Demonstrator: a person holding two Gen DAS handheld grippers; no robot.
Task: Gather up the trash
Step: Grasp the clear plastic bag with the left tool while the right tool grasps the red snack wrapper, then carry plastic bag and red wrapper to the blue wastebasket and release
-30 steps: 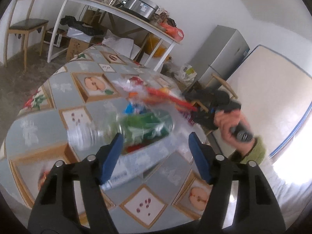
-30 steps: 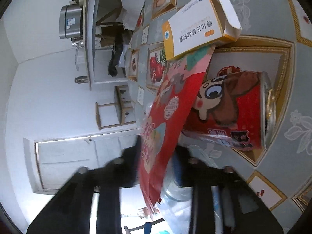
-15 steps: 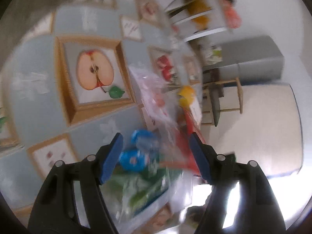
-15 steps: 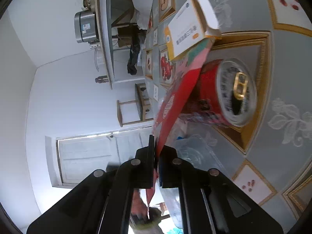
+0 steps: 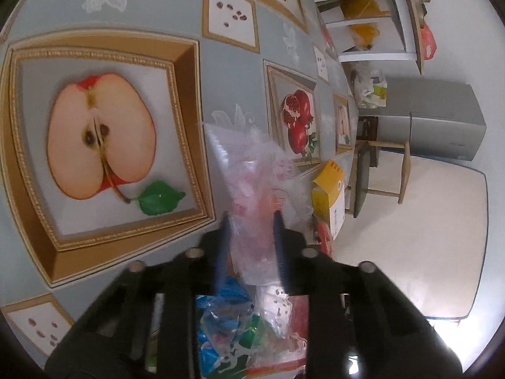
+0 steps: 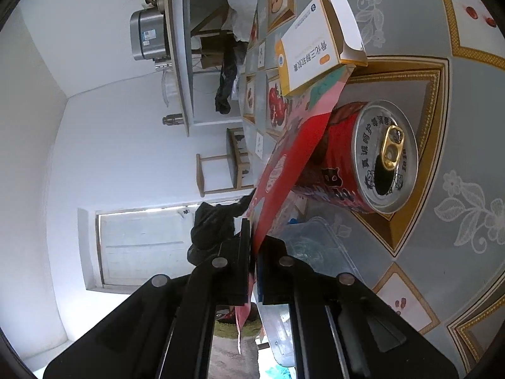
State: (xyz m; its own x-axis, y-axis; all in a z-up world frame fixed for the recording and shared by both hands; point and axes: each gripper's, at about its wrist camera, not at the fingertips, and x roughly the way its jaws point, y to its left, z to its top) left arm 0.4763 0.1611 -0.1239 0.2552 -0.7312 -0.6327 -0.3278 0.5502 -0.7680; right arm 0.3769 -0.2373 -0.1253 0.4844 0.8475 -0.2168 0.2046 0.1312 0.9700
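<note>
Basically, everything sat on the tablecloth (image 5: 221, 72), grey-blue with framed fruit prints. Using the red can (image 6: 363, 158) as the landmark: it lay on its side on the cloth, open top facing the right wrist camera. A white-and-yellow box (image 6: 315, 50) lay just beyond the can with its flap open. A red wrapper (image 6: 293, 158) ran across the can's side toward the box. The right gripper (image 6: 254, 246) was pinched nearly closed on the near end of that wrapper. A clear plastic container (image 6: 315, 246) sat just on the near side of the can. The left gripper (image 5: 251, 224) was partly closed around a clear plastic bag (image 5: 252, 170), fingers against its sides, bag resting on the cloth. More crumpled blue and green trash (image 5: 227, 331) sat under that gripper.
</note>
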